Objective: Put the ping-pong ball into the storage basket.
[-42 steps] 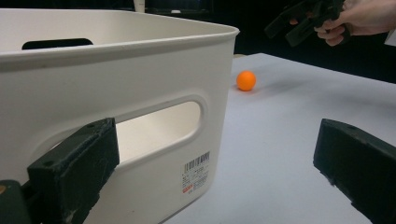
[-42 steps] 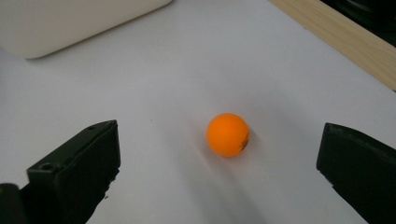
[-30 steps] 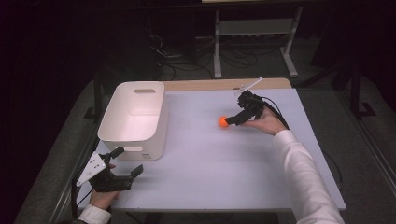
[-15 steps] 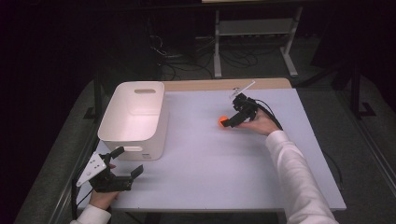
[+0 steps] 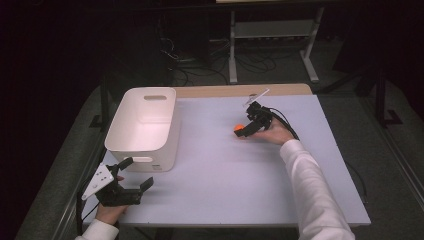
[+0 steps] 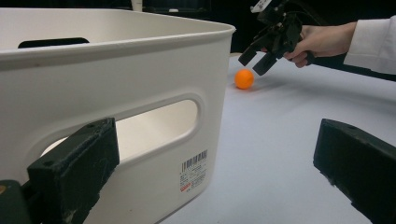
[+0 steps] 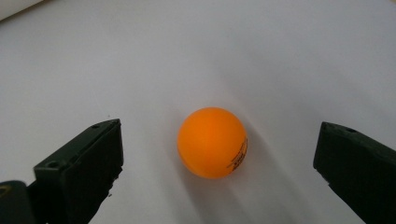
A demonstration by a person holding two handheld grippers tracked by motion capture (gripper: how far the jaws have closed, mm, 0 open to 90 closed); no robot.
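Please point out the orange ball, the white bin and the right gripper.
orange ball (image 7: 212, 142), right gripper view, middle of its face.
white bin (image 5: 165, 142), high view, right side wall.
right gripper (image 5: 248, 131), high view, between its jaws.

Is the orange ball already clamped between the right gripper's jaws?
No, the orange ball lies on the table between the open right gripper jaws, clear of both.
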